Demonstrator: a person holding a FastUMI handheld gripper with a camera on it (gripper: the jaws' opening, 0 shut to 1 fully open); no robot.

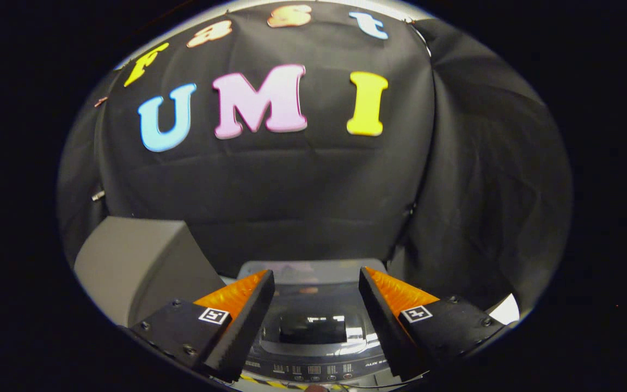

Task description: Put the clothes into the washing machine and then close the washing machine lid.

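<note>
Black cloth wall [313, 185] fills the back of the booth, hanging in folds on the right side. From my gripper view, the gripper [316, 283] sits with its fingers [248, 321] spread wide apart, nothing between them, nothing touched. Washing machine [313, 332] is below and just ahead, seen between the two fingers; I see its lid [313, 326] lying flat and closed, dark window in the middle, control panel [313, 370] with buttons along the near edge. Grey box [134, 261] stands just beside the machine, beyond the left finger. Can't pick out any clothes from here.
</note>
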